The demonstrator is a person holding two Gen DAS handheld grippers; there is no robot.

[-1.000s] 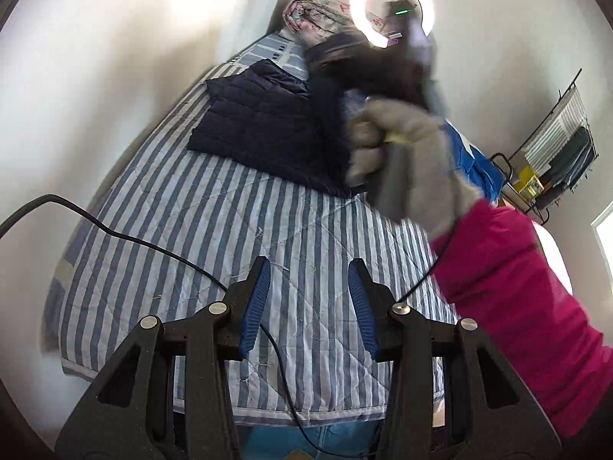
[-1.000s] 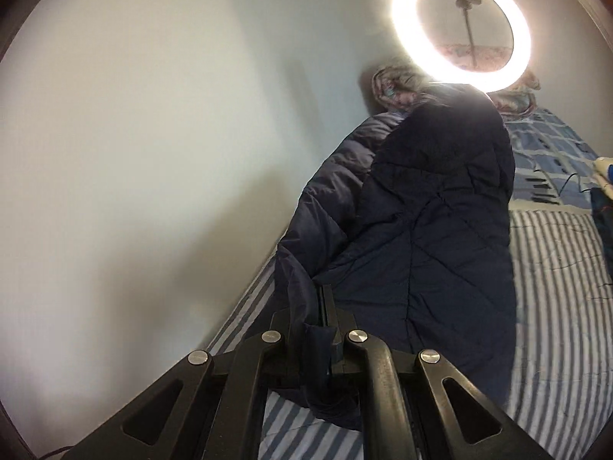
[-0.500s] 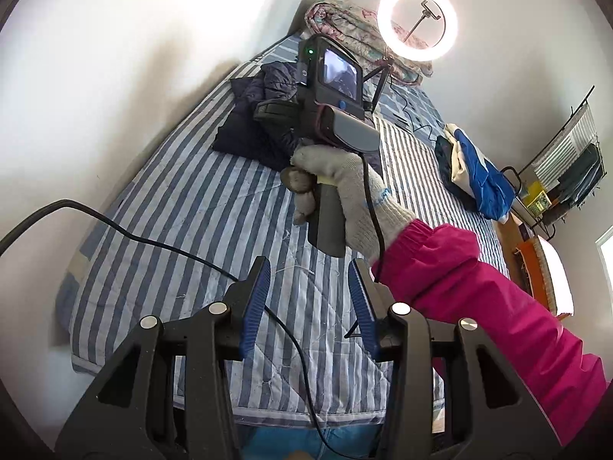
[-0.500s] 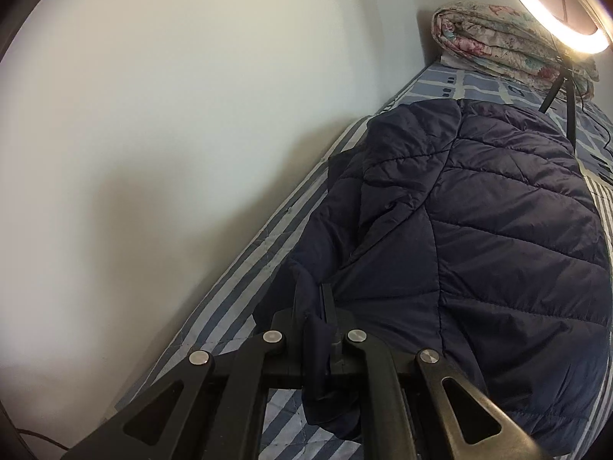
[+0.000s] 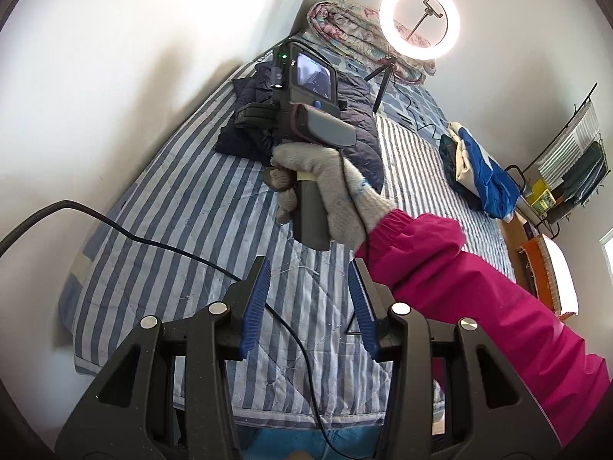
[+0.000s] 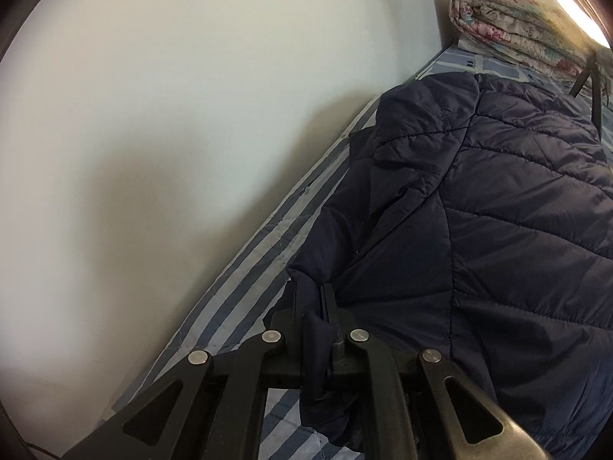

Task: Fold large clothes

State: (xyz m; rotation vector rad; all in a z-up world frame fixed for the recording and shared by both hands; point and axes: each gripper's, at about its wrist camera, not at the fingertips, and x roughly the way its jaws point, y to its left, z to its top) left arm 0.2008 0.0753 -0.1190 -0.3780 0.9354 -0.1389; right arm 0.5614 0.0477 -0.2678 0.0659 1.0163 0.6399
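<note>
Navy quilted puffer jacket (image 6: 498, 199) lies spread on the blue-and-white striped bed cover (image 5: 191, 207), close to the pale wall (image 6: 153, 115) and just short of the rolled floral quilt (image 6: 509, 30) at the head of the bed. Your right hand-held gripper (image 6: 312, 306) sits at the jacket's near hem, and a dark fold of that hem runs up between its two fingers; the jaws are opening at this moment, but only by a sliver, and the fabric looks pinched between them. From the left wrist view you see your right hand in a grey knitted glove (image 5: 329, 184) wrapped round the grey handle of that device, its small screen lit, with a bright pink sleeve (image 5: 479, 287) behind it. Your left hand-held gripper (image 5: 308, 303) hangs above the bare foot end of the bed, well apart from the jacket, its blue-padded fingers (image 5: 254, 306) standing at a middling gap with nothing between them. A black cable (image 5: 153, 243) crosses the stripes beneath it. A lit ring light on a small tripod (image 5: 419, 25) stands near the quilt, and a blue-and-cream bundle of clothes (image 5: 475, 168) lies on the far side of the bed.
</note>
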